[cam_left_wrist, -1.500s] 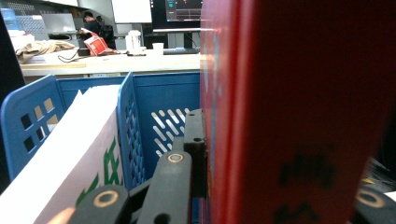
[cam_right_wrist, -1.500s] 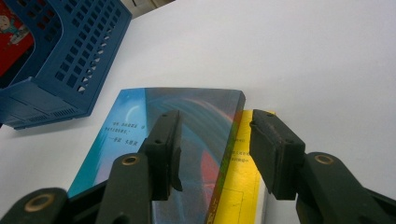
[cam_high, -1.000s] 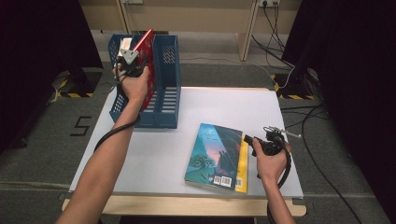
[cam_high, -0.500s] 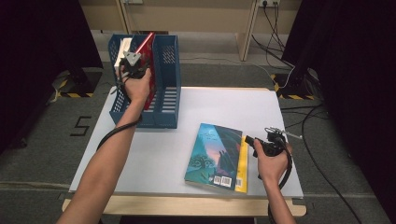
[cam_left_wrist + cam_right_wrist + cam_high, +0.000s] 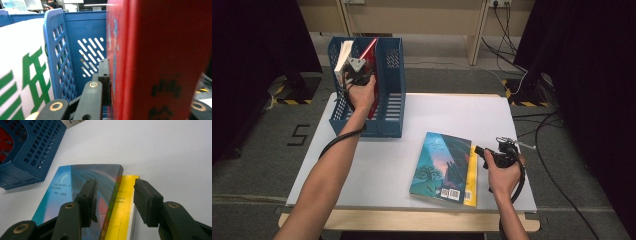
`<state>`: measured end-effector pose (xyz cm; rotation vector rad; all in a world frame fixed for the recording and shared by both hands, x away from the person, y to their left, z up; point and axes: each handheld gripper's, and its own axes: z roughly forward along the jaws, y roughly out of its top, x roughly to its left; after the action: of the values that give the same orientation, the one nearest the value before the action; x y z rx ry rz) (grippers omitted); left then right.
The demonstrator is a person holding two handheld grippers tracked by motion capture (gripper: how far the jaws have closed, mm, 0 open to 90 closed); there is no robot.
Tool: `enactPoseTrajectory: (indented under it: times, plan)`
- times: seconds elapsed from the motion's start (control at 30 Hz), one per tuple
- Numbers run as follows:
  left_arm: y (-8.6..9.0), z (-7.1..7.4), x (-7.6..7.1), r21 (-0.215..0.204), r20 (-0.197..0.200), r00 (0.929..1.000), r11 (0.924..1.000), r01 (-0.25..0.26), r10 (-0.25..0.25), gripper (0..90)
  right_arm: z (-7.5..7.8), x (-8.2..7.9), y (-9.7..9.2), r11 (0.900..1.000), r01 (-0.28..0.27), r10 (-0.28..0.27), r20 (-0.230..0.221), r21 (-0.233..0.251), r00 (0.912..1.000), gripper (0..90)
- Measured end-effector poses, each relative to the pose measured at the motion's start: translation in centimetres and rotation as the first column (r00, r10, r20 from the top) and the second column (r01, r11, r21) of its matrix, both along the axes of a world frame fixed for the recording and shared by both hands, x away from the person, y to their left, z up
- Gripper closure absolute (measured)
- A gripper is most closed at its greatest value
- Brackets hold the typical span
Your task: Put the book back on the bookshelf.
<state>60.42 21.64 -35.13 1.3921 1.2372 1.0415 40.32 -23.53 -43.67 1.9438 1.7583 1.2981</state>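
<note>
White table – tongs (left) grip red book.

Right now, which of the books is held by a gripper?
The red book, clamped upright in the left gripper inside the blue file rack; the teal and yellow books lie flat.

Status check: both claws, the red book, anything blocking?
Left claw shut on red book, upright in blue file rack. Right claw open over teal book. Nothing blocking.
</note>
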Motion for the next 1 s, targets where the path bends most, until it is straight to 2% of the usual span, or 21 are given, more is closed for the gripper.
enactPoseTrajectory:
  times: [0.37,0.4,0.53,0.7,0.87,0.97,1.0]
  plan:
    - [-0.3,-1.5,0.3,-0.002,-0.030,0.9995,1.0000,-0.009,0.009,78.5,-0.3,0.0,0.2,0.9999,-0.014,0.014,-0.005,0.005,0.9999,53.5]
    - [-0.3,-1.6,0.2,-0.005,-0.023,0.9997,0.9999,-0.010,0.010,78.4,-0.3,0.0,0.3,0.9999,-0.013,0.014,-0.008,0.006,0.9999,53.6]
    - [-0.4,-1.5,0.1,0.006,-0.035,0.9994,1.0000,-0.005,0.005,77.8,-0.2,-0.1,0.3,0.9999,-0.017,0.017,-0.004,0.001,0.9999,53.5]
    - [-0.3,-1.5,-0.5,0.013,-0.060,0.9982,0.9999,0.004,-0.003,76.9,0.0,-0.3,0.4,0.9999,-0.012,0.012,-0.007,0.009,0.9999,53.4]
    - [-0.1,-1.8,-1.7,0.026,-0.110,0.9937,0.9994,0.022,-0.019,76.8,0.2,-0.5,0.4,0.9997,-0.023,0.023,-0.005,-0.005,0.9997,53.2]
    - [0.2,-1.9,-2.2,0.022,-0.119,0.9924,0.9991,0.035,-0.032,76.6,0.3,-0.4,0.6,0.9995,-0.028,0.028,0.002,-0.015,0.9996,53.2]
    - [0.2,-1.8,-2.3,0.028,-0.127,0.9913,0.9989,0.038,-0.035,76.6,0.4,-0.5,0.7,0.9997,-0.024,0.024,-0.010,-0.003,0.9997,53.2]
